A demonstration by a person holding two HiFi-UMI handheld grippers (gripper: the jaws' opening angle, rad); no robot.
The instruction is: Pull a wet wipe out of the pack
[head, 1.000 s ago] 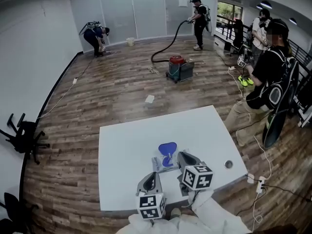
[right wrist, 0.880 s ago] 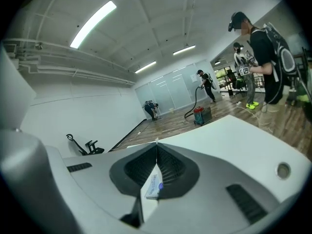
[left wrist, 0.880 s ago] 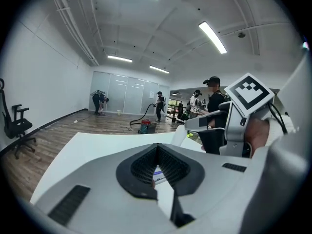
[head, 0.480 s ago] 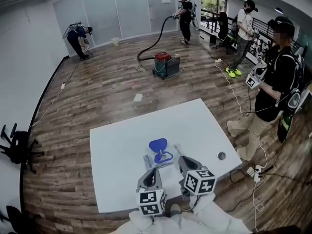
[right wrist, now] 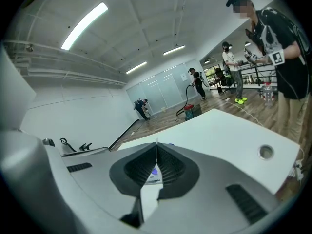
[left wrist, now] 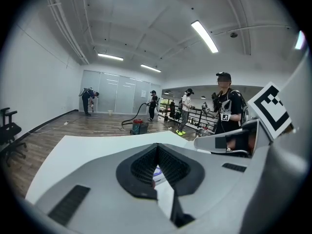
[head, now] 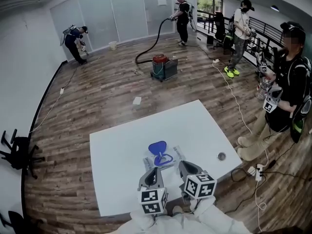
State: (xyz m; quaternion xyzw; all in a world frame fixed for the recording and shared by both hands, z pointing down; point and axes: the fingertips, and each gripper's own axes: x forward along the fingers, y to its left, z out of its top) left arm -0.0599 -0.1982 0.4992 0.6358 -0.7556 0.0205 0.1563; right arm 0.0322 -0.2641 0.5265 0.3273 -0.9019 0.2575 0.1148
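1. I am holding my left gripper (head: 154, 171) and my right gripper (head: 182, 165) side by side above the near edge of the table (head: 195, 126), both pointing at the wet wipe pack (head: 170, 155).
2. Both pairs of jaws are pressed together at the tips, pinching nothing.
3. The pack is lying flat near the middle of the near edge, just beyond my tips.
4. Its blue flap lid (head: 157, 146) is standing open toward the far edge, so the opening is facing up at me.
5. I am judging that this pairing is for one gripper to pin the pack while the other plucks the wipe.
6. The plucking jaws would need spreading first.
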